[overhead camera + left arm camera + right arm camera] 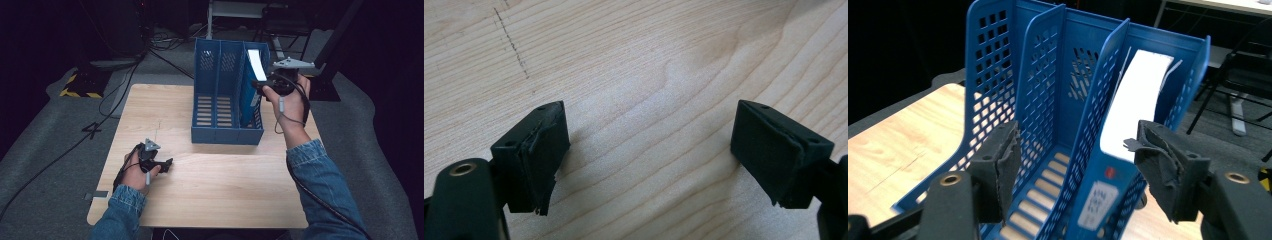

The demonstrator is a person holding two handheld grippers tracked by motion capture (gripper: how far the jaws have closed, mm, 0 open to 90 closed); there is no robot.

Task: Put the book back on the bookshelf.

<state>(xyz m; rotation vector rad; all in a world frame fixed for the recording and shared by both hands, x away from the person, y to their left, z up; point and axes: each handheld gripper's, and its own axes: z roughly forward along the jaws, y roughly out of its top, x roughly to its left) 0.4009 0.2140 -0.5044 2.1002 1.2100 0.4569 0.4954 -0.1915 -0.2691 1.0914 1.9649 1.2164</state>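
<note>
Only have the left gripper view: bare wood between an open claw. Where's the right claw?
Observer: The right claw is up at the right-hand slot of a blue file rack.
Operator: Anything in the rack?
Observer: A blue folder with a white label stands in that slot. The other two slots are empty.
Operator: Is it gripping the folder?
Observer: No. The claw is open and its pads aren't pressing on the folder.

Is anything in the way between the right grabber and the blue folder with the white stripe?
Nothing visible is. The right gripper hangs open close in front of the blue folder, which stands in the rightmost slot of the blue file rack. One rack divider rises beside the folder, not in front of it.
</note>
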